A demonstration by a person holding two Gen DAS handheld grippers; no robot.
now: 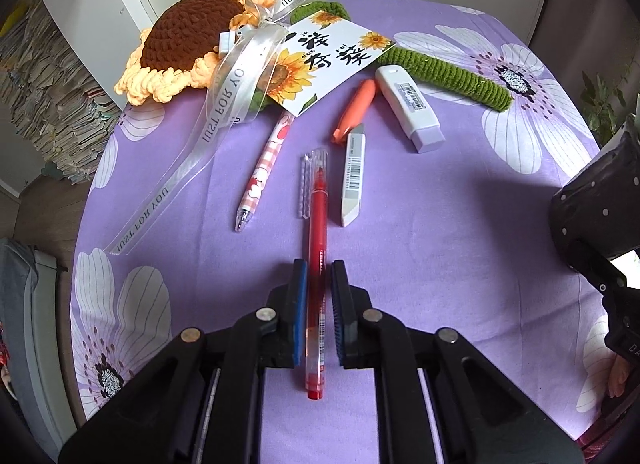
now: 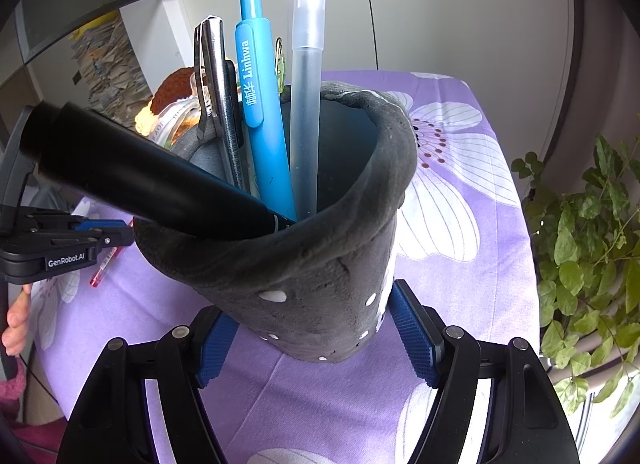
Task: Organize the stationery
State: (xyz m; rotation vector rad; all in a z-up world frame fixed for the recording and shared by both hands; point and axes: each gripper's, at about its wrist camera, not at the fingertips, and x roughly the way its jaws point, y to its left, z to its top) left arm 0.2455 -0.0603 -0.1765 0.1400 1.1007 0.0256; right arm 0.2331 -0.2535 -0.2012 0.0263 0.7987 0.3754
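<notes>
Left gripper (image 1: 319, 276) pinches red pen (image 1: 317, 264) low on barrel, above purple cloth (image 1: 440, 264). Pen light, stiff, smooth, may slip. Right gripper (image 2: 316, 328) hugs soft grey pen pot (image 2: 320, 288), 5 pens inside

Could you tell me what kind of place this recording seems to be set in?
Probably a home or a small study: the table wears a purple floral tablecloth, a crocheted sunflower with a gift card lies on it, a leafy houseplant stands beside it, and stacked papers fill the corner.
</notes>
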